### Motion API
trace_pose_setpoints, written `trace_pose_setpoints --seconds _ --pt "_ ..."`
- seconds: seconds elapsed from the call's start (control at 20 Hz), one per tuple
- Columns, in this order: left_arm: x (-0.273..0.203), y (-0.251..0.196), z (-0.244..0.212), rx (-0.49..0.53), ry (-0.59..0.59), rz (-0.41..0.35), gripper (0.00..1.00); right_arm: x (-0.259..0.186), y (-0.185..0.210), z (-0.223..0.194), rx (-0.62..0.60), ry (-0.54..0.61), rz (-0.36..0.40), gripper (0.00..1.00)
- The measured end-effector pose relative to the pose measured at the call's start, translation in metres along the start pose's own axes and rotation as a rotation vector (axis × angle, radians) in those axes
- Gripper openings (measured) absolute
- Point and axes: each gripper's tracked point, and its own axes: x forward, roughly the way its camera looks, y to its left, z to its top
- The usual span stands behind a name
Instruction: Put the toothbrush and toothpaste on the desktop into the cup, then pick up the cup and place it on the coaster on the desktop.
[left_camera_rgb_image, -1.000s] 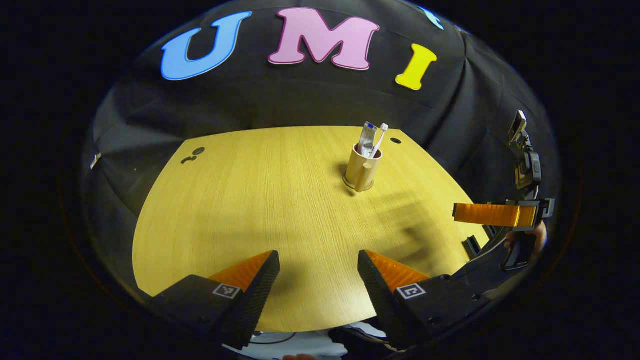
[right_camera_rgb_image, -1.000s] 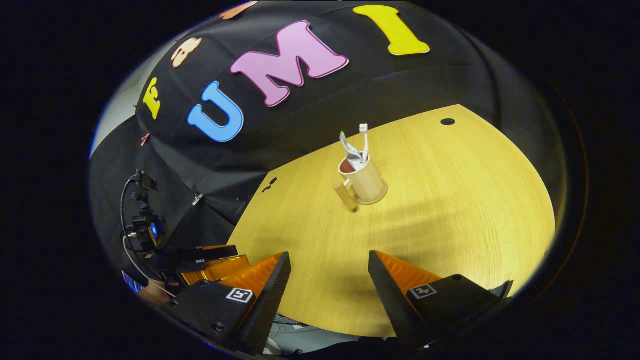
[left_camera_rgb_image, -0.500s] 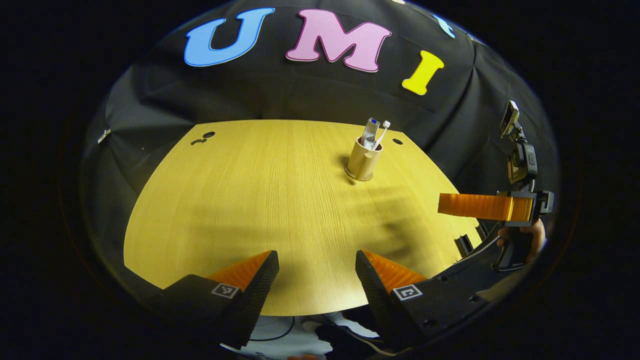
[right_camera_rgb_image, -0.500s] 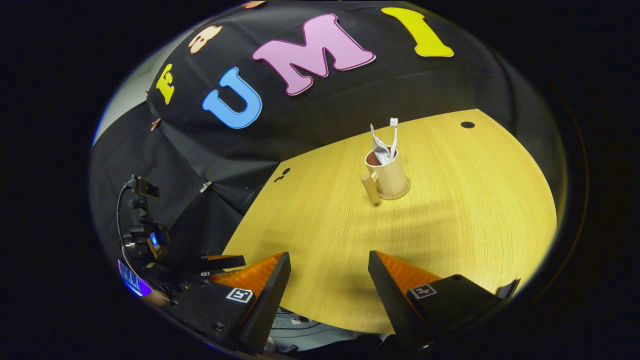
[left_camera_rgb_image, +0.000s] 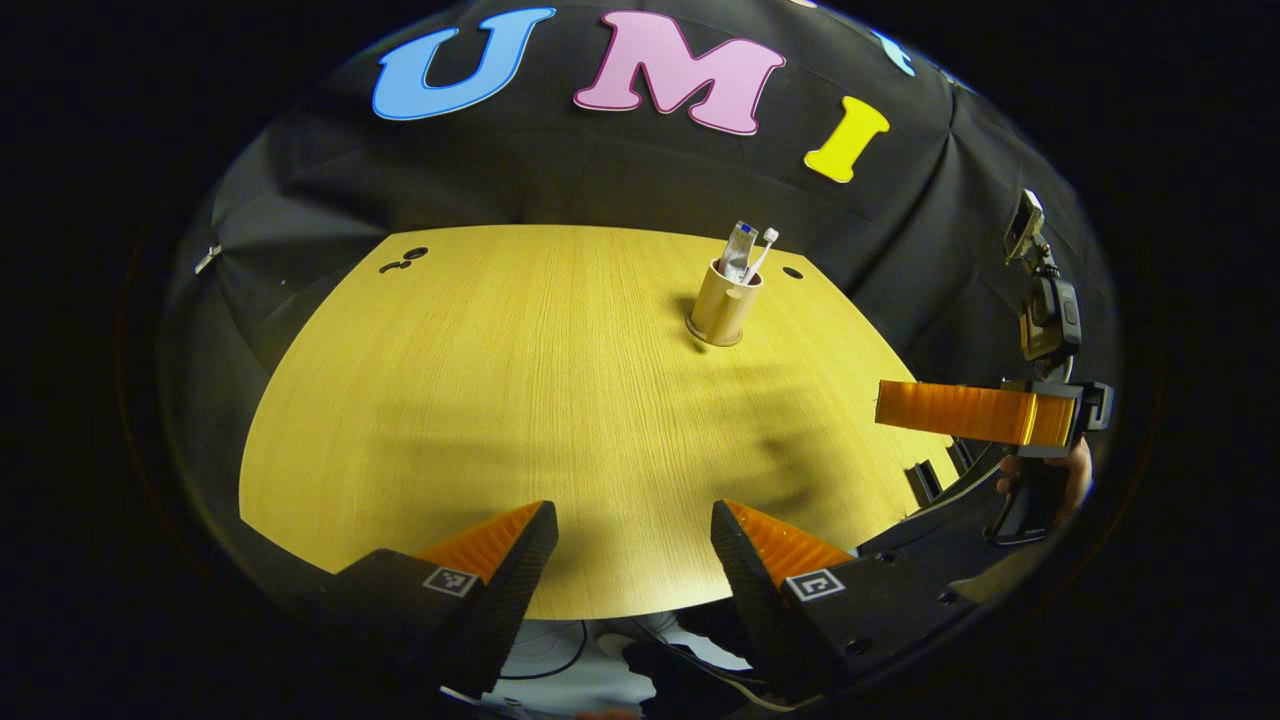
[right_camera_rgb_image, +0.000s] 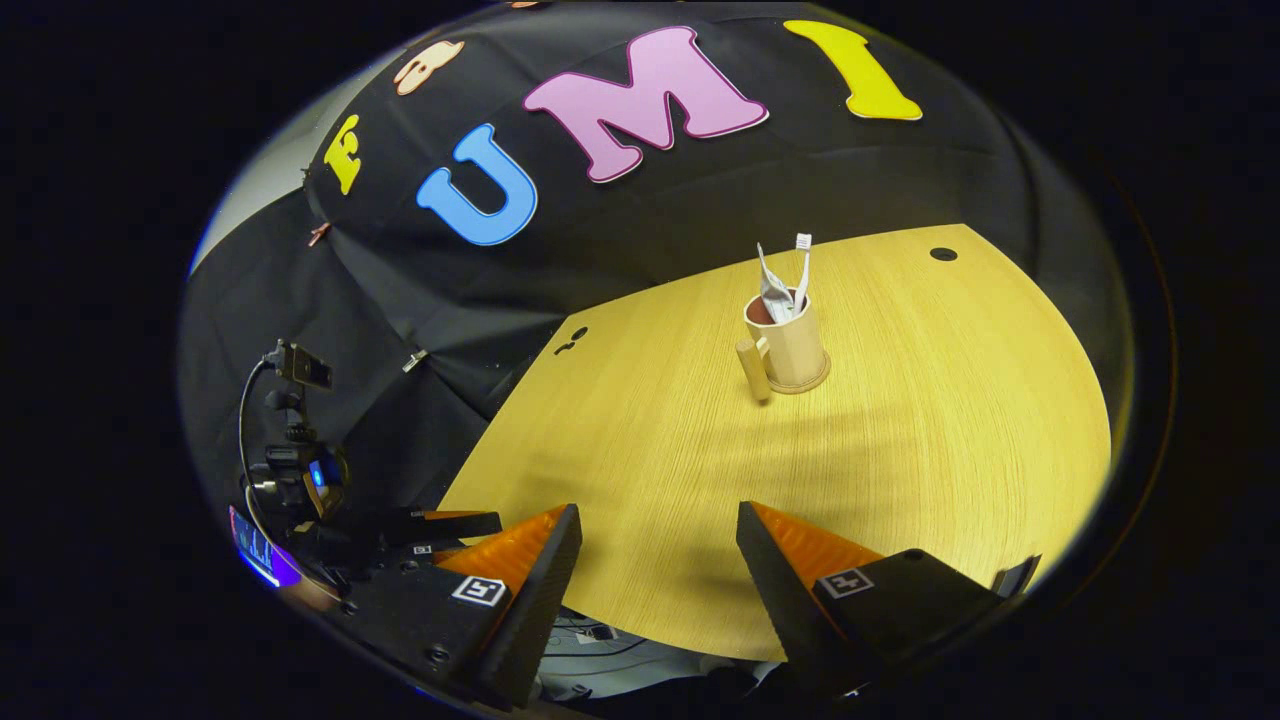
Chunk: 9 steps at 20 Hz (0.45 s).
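standing upright on its coaster (right_camera_rgb_image: 797, 381) mid-counter (left_camera_rgb_image: 480, 400), the cup (left_camera_rgb_image: 722, 303) props toothbrush (left_camera_rgb_image: 762, 252) and toothpaste (left_camera_rgb_image: 738, 252) against its rim; left claw (left_camera_rgb_image: 632, 560) and right claw (right_camera_rgb_image: 657, 565) gape empty, task apparently complete.

One cup (left_camera_rgb_image: 722, 310), one toothbrush (left_camera_rgb_image: 760, 252), one toothpaste tube (left_camera_rgb_image: 738, 251), one coaster (left_camera_rgb_image: 713, 339)

We've got the cup (left_camera_rgb_image: 722, 310) standing upright on its coaster (left_camera_rgb_image: 714, 336) toward the far side of the wooden table (left_camera_rgb_image: 500, 400), with the toothbrush (left_camera_rgb_image: 760, 252) and toothpaste (left_camera_rgb_image: 738, 250) poking out the top. Our left gripper (left_camera_rgb_image: 632, 540) hangs over the near table edge, fingers spread wide, nothing between them. Off to the side, the right gripper (left_camera_rgb_image: 885, 402) sits in a hand (left_camera_rgb_image: 1072, 470), well apart from the cup.
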Motion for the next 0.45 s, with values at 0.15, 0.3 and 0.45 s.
trace_pose_setpoints --seconds 0.15,0.3,0.45 --pt "-0.0010 0.0008 -0.0030 0.000 0.006 -0.003 0.95 -0.0012 0.0021 -0.0030 -0.003 0.006 0.001 0.96" --pt "-0.0012 0.0006 -0.0065 0.000 0.013 -0.003 0.95 -0.0023 0.0037 -0.0051 -0.005 0.008 0.002 0.96" --pt "-0.0023 0.0012 -0.0097 0.000 0.018 -0.002 0.95 -0.0035 0.0046 -0.0062 -0.004 0.006 0.002 0.96"
